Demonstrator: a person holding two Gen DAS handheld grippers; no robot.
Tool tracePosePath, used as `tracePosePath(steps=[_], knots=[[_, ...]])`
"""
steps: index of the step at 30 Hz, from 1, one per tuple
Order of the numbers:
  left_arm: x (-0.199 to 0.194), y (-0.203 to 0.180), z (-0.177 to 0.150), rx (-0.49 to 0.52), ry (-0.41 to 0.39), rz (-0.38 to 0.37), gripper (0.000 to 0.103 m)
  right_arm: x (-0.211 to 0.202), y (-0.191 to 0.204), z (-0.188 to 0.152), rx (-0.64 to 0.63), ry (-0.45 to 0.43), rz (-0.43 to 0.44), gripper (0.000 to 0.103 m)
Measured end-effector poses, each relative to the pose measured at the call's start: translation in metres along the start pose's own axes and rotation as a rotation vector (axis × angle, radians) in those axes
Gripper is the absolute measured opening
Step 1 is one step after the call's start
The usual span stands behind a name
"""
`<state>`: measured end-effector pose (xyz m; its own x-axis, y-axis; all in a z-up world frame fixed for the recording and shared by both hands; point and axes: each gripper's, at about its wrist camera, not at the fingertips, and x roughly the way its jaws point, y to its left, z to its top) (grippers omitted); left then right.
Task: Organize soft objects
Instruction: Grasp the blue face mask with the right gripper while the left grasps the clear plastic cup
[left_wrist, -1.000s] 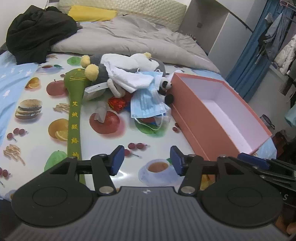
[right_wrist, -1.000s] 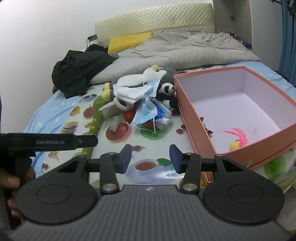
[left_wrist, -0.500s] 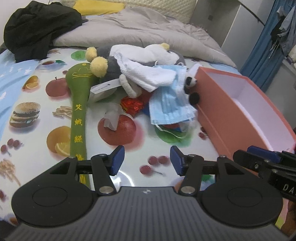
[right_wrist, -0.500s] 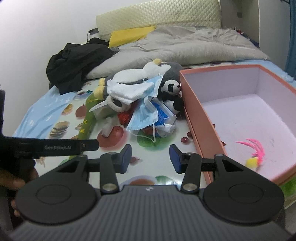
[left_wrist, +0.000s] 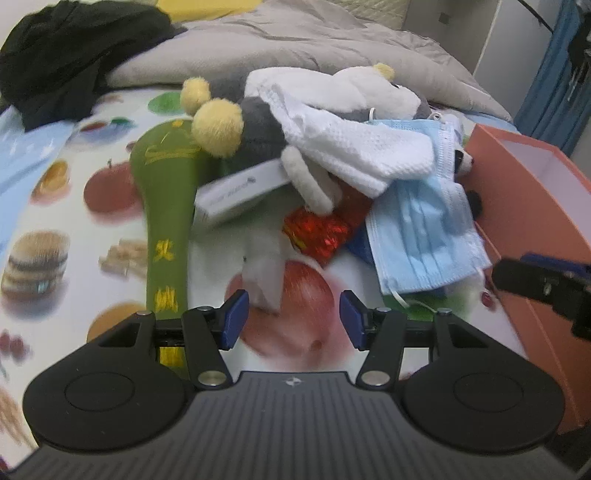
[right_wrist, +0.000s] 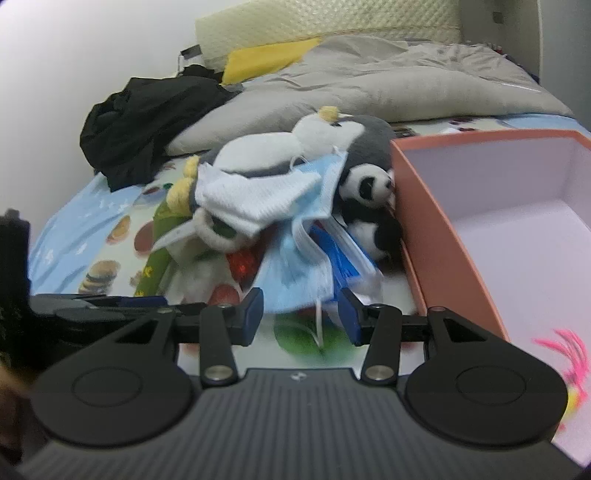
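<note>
On the fruit-print sheet, the heap of soft objects lies just left of the pink box: grey-and-white plush, white cloth, blue face mask, panda toy, green pad. Left gripper and right gripper both hover before the heap, jaws apart, nothing between them.

This is a bedroom in a home: a bed with a quilted headboard, a rumpled grey duvet and a yellow pillow, dark clothes heaped on it, and blue curtains alongside.
</note>
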<state>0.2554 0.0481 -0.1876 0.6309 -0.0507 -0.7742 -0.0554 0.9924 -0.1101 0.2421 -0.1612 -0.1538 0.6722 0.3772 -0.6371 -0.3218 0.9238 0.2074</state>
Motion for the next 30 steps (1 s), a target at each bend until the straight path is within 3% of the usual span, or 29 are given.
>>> tracePosePath(steps=[12, 15, 18, 22, 30], knots=[[0.045, 0.003, 0.02, 0.044, -0.002, 0.054, 0.059, 0.051, 0.013, 0.019, -0.114, -0.043, -0.057, 0.04], [0.051, 0.007, 0.021, 0.043, -0.011, 0.075, 0.052, 0.057, 0.015, 0.021, -0.133, -0.056, -0.065, 0.032], [0.057, 0.013, 0.021, 0.022, -0.006, 0.058, 0.044, 0.064, 0.017, 0.022, -0.132, -0.039, -0.057, 0.016], [0.054, 0.016, 0.021, -0.001, -0.022, 0.032, 0.032, 0.06, 0.025, 0.024, -0.153, -0.05, -0.059, 0.009], [0.025, 0.018, 0.014, -0.071, -0.028, -0.029, 0.028, 0.036, 0.029, 0.025, -0.133, -0.036, -0.069, 0.008]])
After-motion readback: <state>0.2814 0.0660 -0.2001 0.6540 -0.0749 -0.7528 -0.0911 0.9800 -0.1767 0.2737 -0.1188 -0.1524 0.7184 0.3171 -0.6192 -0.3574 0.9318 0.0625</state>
